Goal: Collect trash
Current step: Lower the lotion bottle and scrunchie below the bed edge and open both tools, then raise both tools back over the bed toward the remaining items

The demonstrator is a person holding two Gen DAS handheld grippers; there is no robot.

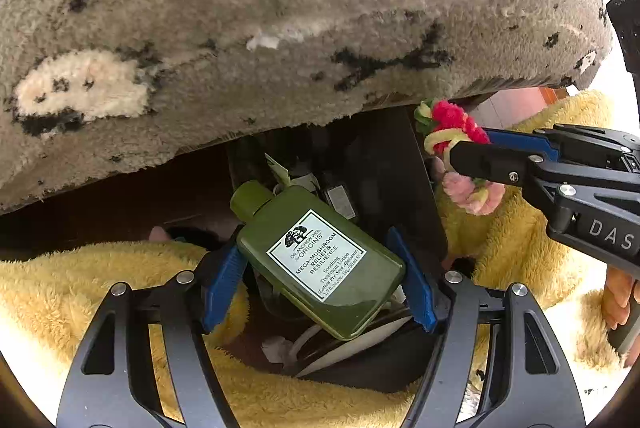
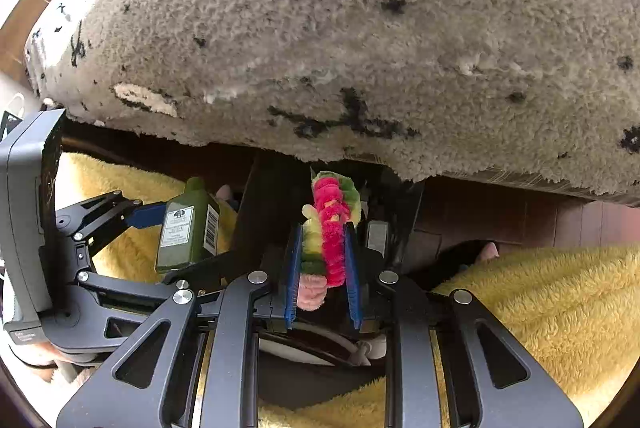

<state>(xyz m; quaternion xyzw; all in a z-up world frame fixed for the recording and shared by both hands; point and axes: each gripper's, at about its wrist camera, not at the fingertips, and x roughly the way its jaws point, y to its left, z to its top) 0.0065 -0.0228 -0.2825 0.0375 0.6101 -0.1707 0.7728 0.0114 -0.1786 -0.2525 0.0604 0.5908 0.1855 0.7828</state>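
Observation:
My left gripper [image 1: 320, 268] is shut on a green lotion bottle [image 1: 316, 256] with a white Origins label, held tilted with its cap to the upper left. The bottle also shows in the right wrist view [image 2: 186, 228]. My right gripper [image 2: 322, 252] is shut on a fuzzy pink, red, yellow and green loop [image 2: 330, 224], held upright between the blue pads [image 2: 294, 268]. In the left wrist view the right gripper [image 1: 472, 147] enters from the right with the loop [image 1: 452, 127] in it. Both hang over a dark bin [image 1: 384, 163] holding scraps.
A shaggy beige rug with black marks [image 1: 280, 7] hangs over the upper half of both views [image 2: 360, 27]. Yellow fleece [image 1: 100, 276] lies on both sides of the bin, also at the right [image 2: 540, 300]. White round items [image 1: 352, 344] lie inside the bin. Wooden floor [image 2: 560, 216] shows behind.

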